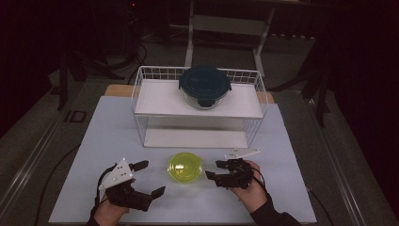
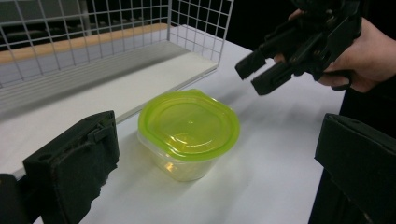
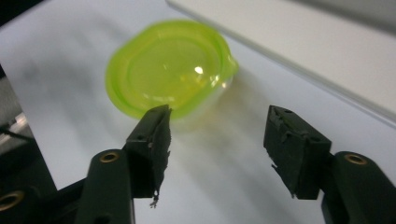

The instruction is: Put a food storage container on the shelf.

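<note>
A small clear tub with a yellow-green lid [image 1: 185,168] [image 2: 189,126] [image 3: 168,65] stands on the white table between the two hands. To its left, my left gripper [image 1: 151,178] [image 2: 215,163] is open, its jaws wide apart and pointing at the tub from a short way off. On the other side is my right gripper [image 1: 212,170] [image 3: 217,135] [image 2: 252,78], also open and empty. Its tips are close to the tub's right edge, raised a little and not touching it. On the upper shelf of the wire rack [image 1: 141,94] sits a round glass container with a dark teal lid [image 1: 204,84].
The white wire rack [image 2: 93,42] stands behind the tub, with a lower white shelf [image 1: 195,138] [image 3: 299,32] near it. The table's front edge [image 1: 183,221] runs just below both hands. Dark floor and stands surround the table.
</note>
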